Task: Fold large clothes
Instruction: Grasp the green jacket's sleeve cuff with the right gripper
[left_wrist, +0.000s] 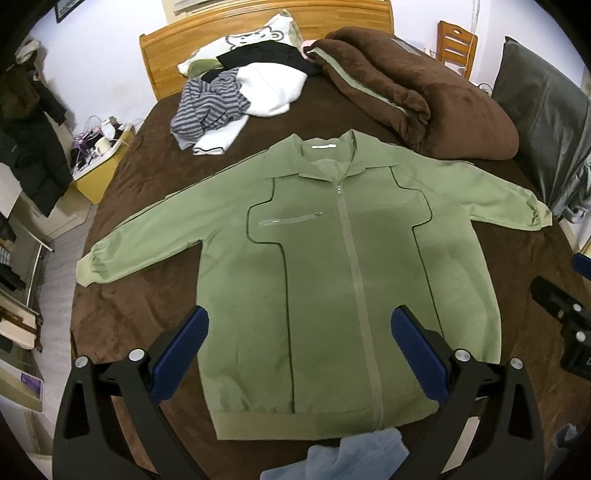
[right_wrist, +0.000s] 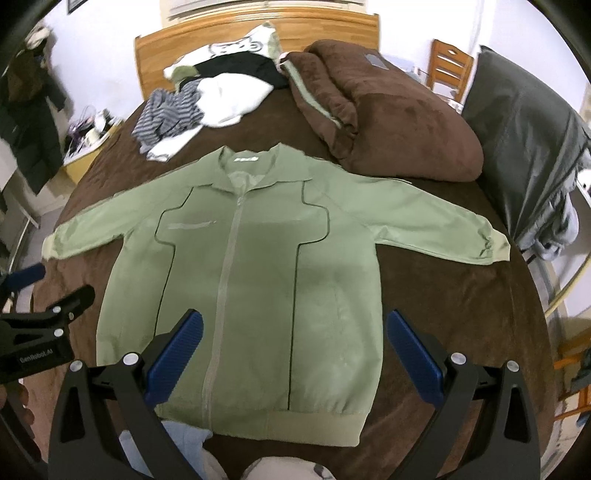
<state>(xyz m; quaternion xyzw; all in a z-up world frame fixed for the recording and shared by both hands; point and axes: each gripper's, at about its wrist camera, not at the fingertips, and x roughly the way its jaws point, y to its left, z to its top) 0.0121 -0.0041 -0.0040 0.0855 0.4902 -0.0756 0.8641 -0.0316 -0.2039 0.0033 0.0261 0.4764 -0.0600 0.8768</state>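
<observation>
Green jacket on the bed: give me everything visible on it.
The green jacket lies flat and face up on the brown bedspread, collar away from the cameras, both sleeves spread wide. Thin, smooth fabric by its look, with dark piping, ribbed hem and cuffs, a centre zip closed to the collar and a zipped chest pocket. A blue-grey cloth overlaps its hem. Both grippers are open and hold nothing.

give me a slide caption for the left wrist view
Open left gripper above a green zip jacket spread flat, sleeves out, on a brown bed.
</observation>
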